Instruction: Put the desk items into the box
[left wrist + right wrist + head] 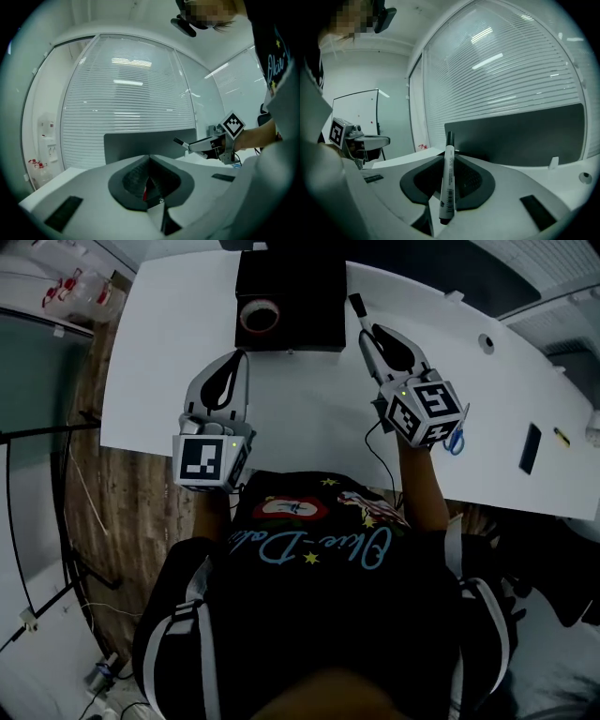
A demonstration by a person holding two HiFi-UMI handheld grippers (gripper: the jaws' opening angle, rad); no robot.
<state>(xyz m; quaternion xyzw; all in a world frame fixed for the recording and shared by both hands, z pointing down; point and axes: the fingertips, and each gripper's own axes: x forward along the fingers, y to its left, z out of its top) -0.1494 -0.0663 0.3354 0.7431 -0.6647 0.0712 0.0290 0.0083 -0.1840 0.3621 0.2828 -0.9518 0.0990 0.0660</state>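
The right gripper [451, 154] is clenched on a marker [447, 183], taken across its white barrel. The dark capped end is seen well past the jaw tips, and the printed lower end shows behind them. In the head view the marker [357, 306] is pointed toward 11 o'clock from the right gripper [370, 338]. Its tip is just beside the right wall of the black box [314, 292], above the white surface [309, 399]. A roll of tape [260, 315] is seen inside the box. The left gripper [150, 160] is closed on itself with nothing clearly held; a red sliver low between its jaws cannot be identified. It is held at 9 o'clock of the right one, near the box's near left corner.

The marker is judged light, stiff and not fragile. Its smooth round barrel is likely to pivot or slide between the pads, so a hold near mid-barrel is judged best.
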